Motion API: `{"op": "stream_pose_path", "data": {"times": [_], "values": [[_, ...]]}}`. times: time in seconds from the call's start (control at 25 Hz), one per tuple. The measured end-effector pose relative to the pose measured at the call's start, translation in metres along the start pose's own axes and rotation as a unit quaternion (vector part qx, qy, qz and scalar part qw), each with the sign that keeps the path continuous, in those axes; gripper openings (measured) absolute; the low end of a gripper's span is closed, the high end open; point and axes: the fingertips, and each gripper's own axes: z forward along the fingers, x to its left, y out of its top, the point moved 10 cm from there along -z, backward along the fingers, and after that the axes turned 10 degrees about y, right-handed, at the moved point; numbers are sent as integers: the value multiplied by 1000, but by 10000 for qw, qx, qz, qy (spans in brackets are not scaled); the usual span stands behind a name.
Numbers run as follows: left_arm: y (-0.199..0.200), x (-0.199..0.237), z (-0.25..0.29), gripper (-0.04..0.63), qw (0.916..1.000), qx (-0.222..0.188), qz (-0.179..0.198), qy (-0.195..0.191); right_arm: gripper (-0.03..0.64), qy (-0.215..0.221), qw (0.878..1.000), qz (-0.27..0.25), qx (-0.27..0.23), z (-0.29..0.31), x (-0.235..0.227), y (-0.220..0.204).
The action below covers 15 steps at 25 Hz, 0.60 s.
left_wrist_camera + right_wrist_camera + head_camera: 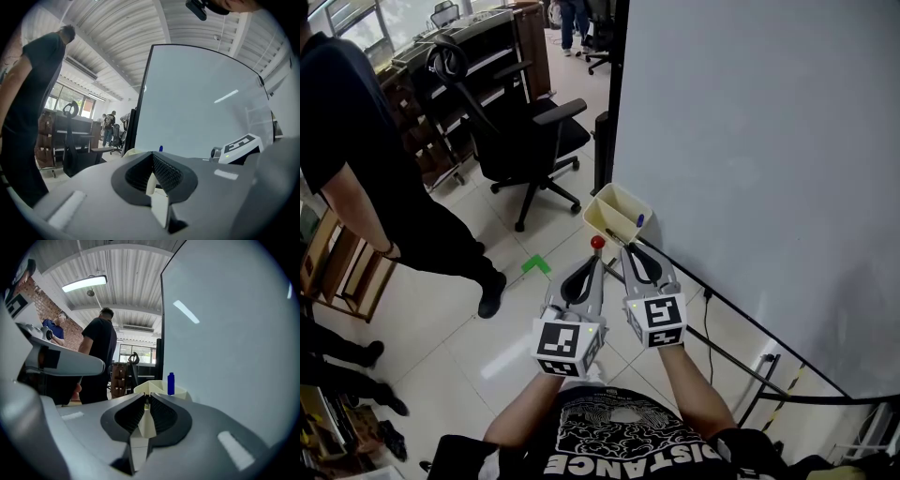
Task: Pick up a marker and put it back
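– While both pairs of jaws are pressed together with nothing seen between them, can any pick be said to be under way?

– None is judged to be begun. The left gripper (152, 155) and the right gripper (146, 401) are held side by side. Their tips are aimed at the cream holder (614, 208), and no marker is carried by either.

– Where is the marker found?

– The blue marker (171, 383) is stood upright in the holder, at the side nearest the whiteboard (750, 159). Its cap is raised above the rim, so it is left easy to pinch. A darker pen seems to be laid lower in the same holder, but it cannot be made out clearly.

– Why is the holder set there?

– It is placed just beside the board's dark frame, presumably so that pens are within reach of the writing surface.

– And the red knob (597, 243)?

– It is seen just beyond the left gripper's tips. What it is cannot be told.

– What is called for next?

– One pair of jaws would have to be parted before being brought round the cap. The right pair is better lined up, it is judged.

– Who else is pictured?

– A person in black (356, 141) is seen well apart at the left, near an office chair (530, 141).
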Motion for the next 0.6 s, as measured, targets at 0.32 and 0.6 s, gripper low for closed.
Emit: {"op": "stream_pose_path", "data": {"times": [0.32, 0.6], "values": [[-1, 3, 1, 6, 10000, 25, -5, 28, 35, -21, 10000, -5, 21, 6, 0, -6], [-3, 4, 3, 6, 10000, 57, 12, 67, 35, -4, 10000, -47, 61, 9, 1, -10]]}}
